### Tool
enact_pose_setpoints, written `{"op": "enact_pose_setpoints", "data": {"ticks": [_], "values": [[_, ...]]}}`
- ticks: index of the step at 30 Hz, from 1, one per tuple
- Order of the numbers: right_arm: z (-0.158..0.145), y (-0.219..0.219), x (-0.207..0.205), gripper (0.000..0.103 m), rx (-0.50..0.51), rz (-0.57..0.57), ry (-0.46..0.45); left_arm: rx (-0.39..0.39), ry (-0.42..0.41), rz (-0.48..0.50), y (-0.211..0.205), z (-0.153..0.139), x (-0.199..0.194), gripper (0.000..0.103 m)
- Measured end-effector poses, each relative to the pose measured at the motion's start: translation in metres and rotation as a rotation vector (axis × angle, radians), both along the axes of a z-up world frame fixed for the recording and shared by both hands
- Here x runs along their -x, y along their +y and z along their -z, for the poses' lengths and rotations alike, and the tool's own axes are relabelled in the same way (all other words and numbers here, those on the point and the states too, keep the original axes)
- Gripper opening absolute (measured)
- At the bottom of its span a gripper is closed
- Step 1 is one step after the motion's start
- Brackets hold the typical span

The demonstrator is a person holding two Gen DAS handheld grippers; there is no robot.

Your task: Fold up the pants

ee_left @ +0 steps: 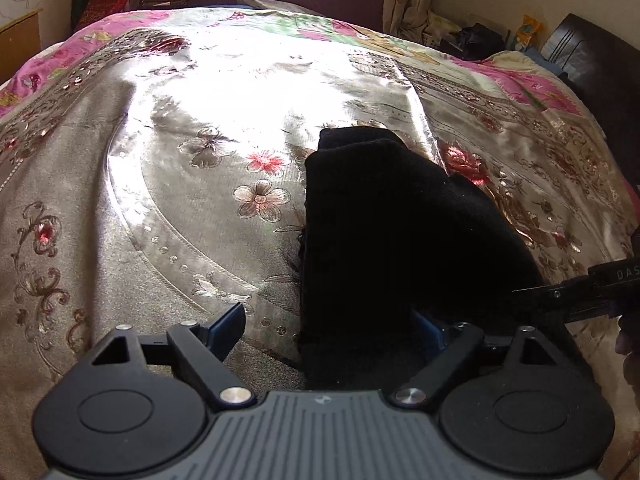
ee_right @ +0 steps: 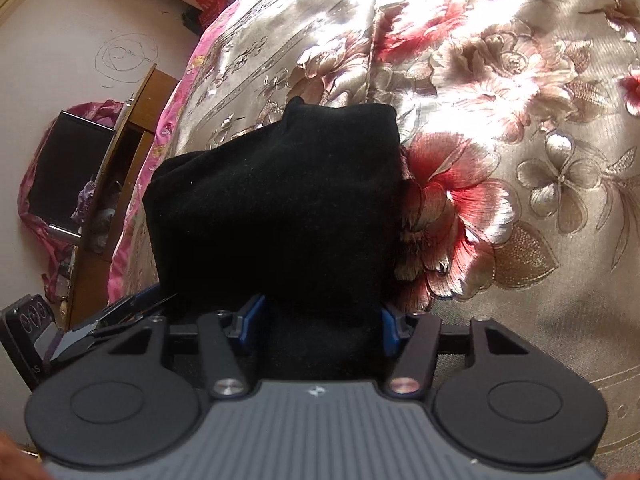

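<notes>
The black, soft knit pants [ee_left: 384,232] lie folded into a thick bundle on the shiny floral satin bedspread [ee_left: 168,184], right of centre in the left wrist view. The left gripper [ee_left: 332,328] stands wide apart, not pressing them. The right gripper [ee_right: 316,320] is partly apart with cloth between its pads; whether it pinches, I cannot tell. The pants look light, limp, prone to sliding; take them at a folded edge.

Black pants [ee_left: 380,220], folded, on bed
</notes>
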State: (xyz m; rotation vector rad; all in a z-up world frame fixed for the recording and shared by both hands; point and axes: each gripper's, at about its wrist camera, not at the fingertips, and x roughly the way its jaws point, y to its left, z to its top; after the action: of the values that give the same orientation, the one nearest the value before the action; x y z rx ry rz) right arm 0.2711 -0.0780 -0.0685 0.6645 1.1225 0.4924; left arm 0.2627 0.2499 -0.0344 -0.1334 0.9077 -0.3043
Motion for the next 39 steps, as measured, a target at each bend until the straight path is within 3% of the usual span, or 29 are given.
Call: {"op": "enact_pose_setpoints", "data": {"ticks": [2,4,7,8,14,17,21,26,28,31,36,39], "values": [[-0.001,0.005,-0.002,0.057,0.007,-0.004,-0.015,0.019,-0.001,-0.011,-0.001,0.003,0.001,0.095],[-0.008,0.008,0.0,0.047,0.024,-0.011,-0.033,0.025,-0.033,0.025,-0.011,-0.005,0.01,0.065],[-0.024,-0.003,0.006,0.03,-0.035,-0.004,-0.046,-0.02,-0.066,0.033,-0.025,-0.017,0.02,0.058],[-0.028,-0.005,0.006,0.03,-0.044,-0.004,-0.043,-0.005,-0.063,0.035,-0.027,-0.02,0.019,0.054],[-0.055,-0.019,0.013,0.026,-0.013,-0.014,-0.079,0.05,-0.068,0.084,-0.047,-0.026,0.015,0.05],[-0.057,-0.032,0.017,0.027,0.036,-0.002,-0.091,0.046,-0.083,0.094,-0.058,-0.021,0.013,0.052],[-0.044,-0.039,0.015,0.035,0.091,0.033,-0.032,-0.044,-0.116,0.091,-0.067,-0.026,0.016,0.059],[-0.059,-0.039,0.032,0.038,0.207,0.034,-0.106,-0.174,-0.164,0.062,-0.068,-0.038,0.033,0.066],[-0.065,-0.043,0.04,0.038,0.26,0.04,-0.158,-0.186,-0.196,0.032,-0.069,-0.043,0.041,0.069],[-0.074,-0.047,0.053,0.038,0.283,0.043,-0.269,-0.174,-0.263,0.008,-0.078,-0.047,0.051,0.082],[-0.078,-0.046,0.063,0.038,0.294,0.056,-0.371,-0.194,-0.358,-0.035,-0.11,-0.05,0.069,0.103],[-0.074,-0.047,0.075,0.038,0.3,0.057,-0.372,-0.261,-0.411,-0.046,-0.131,-0.053,0.088,0.103]]}}
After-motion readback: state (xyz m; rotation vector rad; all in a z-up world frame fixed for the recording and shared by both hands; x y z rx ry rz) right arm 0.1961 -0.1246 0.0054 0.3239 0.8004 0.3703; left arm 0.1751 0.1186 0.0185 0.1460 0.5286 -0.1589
